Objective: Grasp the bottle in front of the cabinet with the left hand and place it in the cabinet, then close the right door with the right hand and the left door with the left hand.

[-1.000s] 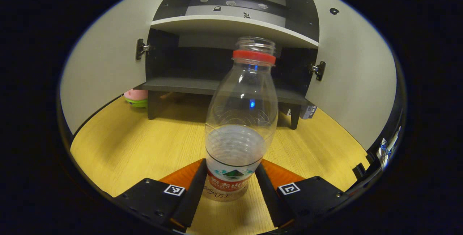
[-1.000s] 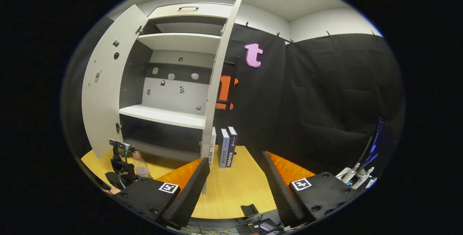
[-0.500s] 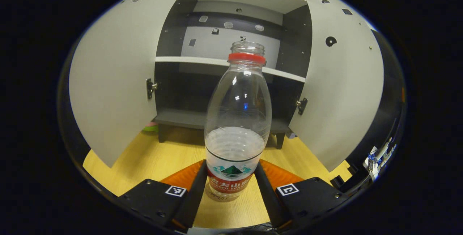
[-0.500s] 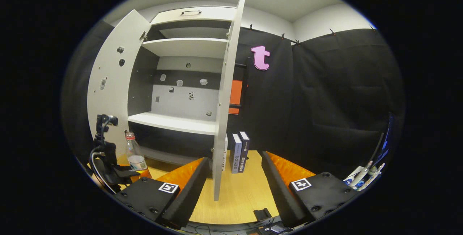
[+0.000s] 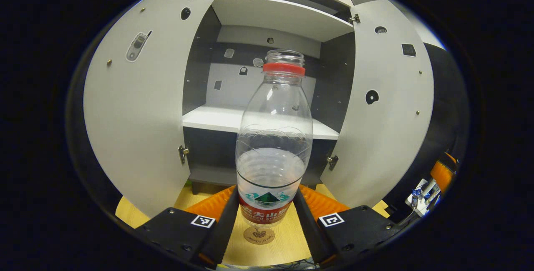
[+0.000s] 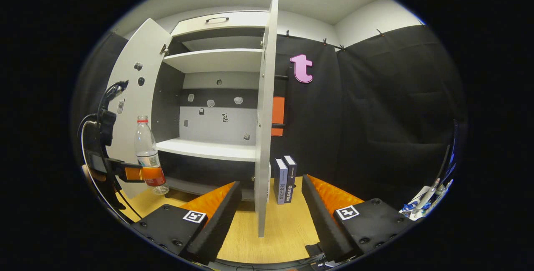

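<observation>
The bottle (image 5: 273, 146), uncapped and part full, has risen clear of the table (image 5: 288, 244) over the last second; it now hangs upright before the cabinet's white middle shelf (image 5: 217, 119), at twelve o'clock from the left gripper (image 5: 267, 217), whose fingers pinch its labelled base. So the lift looks done and the carry inward is next. The right gripper (image 6: 271, 208) waits wide and empty, the right door's (image 6: 265, 116) edge at its twelve o'clock. The bottle's base is blurred through the plastic, and the lower compartment is probably empty, though too dark to tell.

Right tool (image 6: 271, 214) gapes beside the right door (image 6: 263, 116); the bottle (image 6: 149, 158) is aloft.
</observation>
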A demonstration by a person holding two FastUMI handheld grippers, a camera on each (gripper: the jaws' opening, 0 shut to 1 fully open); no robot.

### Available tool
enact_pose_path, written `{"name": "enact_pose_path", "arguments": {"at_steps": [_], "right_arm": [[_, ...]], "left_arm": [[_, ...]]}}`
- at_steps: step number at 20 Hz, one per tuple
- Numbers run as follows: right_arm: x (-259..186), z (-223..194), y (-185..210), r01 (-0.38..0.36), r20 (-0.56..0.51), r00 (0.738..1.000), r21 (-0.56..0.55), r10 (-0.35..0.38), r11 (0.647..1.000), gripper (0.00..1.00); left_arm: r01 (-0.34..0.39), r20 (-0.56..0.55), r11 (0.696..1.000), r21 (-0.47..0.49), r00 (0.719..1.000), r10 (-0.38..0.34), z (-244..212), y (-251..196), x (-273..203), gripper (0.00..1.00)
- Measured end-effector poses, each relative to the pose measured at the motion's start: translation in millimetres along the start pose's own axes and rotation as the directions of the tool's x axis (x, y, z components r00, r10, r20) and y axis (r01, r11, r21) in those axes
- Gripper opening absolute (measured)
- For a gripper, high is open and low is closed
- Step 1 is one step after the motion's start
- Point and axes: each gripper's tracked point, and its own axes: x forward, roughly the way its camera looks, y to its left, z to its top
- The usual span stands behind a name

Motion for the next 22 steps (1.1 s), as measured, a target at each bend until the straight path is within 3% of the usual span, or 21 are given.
{"name": "enact_pose_path", "arguments": {"at_steps": [3,14,22], "right_arm": [[0,-6,2,-0.001,-0.009,1.0,0.025,0.001,1.0,0.97],[6,-12,-21,0.045,-0.024,0.999,0.025,-0.045,0.999,0.97],[28,-16,-49,0.112,-0.053,0.992,0.019,-0.111,0.994,0.97]], "left_arm": [[0.003,0.026,0.999,0.043,1.0,-0.004,25,-3,16,0.76],[0.062,0.104,0.998,-0.027,0.993,-0.059,122,-11,114,0.76],[0.004,0.079,1.0,0.024,0.997,-0.006,142,2,202,0.76]]}}
